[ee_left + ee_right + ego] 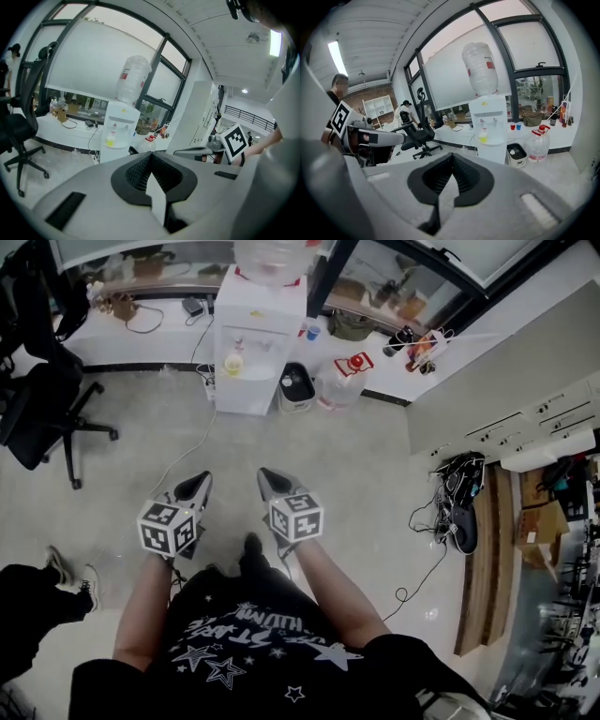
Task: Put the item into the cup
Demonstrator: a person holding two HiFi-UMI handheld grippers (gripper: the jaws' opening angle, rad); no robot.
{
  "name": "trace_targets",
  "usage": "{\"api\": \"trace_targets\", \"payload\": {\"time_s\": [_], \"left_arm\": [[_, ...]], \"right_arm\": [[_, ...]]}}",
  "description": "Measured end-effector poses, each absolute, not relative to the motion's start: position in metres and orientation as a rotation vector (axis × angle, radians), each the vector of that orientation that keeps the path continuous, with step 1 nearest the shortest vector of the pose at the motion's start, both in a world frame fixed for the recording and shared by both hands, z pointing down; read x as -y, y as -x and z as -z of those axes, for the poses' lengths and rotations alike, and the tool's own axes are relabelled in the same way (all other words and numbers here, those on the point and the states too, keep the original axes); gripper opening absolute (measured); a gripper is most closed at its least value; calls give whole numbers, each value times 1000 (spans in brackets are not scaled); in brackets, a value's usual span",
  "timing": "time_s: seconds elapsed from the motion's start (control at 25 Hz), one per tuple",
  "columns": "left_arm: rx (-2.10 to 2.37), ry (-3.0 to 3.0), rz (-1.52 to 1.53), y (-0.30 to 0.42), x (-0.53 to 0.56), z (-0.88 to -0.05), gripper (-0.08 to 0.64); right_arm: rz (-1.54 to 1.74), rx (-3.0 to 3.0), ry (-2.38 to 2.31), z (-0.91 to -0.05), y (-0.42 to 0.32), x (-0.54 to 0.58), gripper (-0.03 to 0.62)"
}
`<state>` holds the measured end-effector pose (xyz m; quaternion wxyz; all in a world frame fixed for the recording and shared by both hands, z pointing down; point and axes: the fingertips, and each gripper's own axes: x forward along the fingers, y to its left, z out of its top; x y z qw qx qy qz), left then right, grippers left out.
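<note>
floor [356, 465]: pale, speckled, the largest surface in the head view; a person stood on it, well apart from the furniture. white counter [141, 334]: ran along the window wall, carrying cables and small clutter. water dispenser [258, 343]: white, upright against the counter, with an inverted clear bottle [272, 259] on top; the bottle bore a red label whose writing was too small to read. office chair [42, 413]: black, on castors, at the left of the floor. water jug [342, 381]: clear with a red cap, on the floor just right of the dispenser, with a black bin [297, 388] between them. cable tangle [459, 502]: dark, on the floor at the right wall.

two small cups [515, 126]: one red, one blue, on the counter beside the dispenser; a yellowish container [483, 136] sat under the taps. which cup the task meant, and which item, could not be told.

left gripper [195, 486] and right gripper [267, 476]: held side by side on bare, lowered forearms, pointing toward the dispenser, nothing standing between them and it. each gripper's jaws were closed tip to tip with nothing between them. each carried a marker cube [167, 526] printed with black-and-white squares. white print on the person's black shirt [253, 634] lay upside down and was not legible.
</note>
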<state>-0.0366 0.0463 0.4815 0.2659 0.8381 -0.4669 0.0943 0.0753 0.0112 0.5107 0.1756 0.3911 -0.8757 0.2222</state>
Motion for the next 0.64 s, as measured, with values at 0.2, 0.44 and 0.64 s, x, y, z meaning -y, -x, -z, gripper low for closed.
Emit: {"api": "trace_targets", "payload": {"time_s": [0.2,0.44,0.64], "left_arm": [[1230,-2269,-251,42,-70,-485,5],[1195,-2297,-241,39,-88,-482,5],[1167,-2316,-232,38,-104,-479,5]], "right_arm": [[-627,2464,-1146,-511,-73,-38,0],[-616,2437,-1213,-507,-87,-62,0],[-589,2434,-1244,-500,-91,-79,-2]]}}
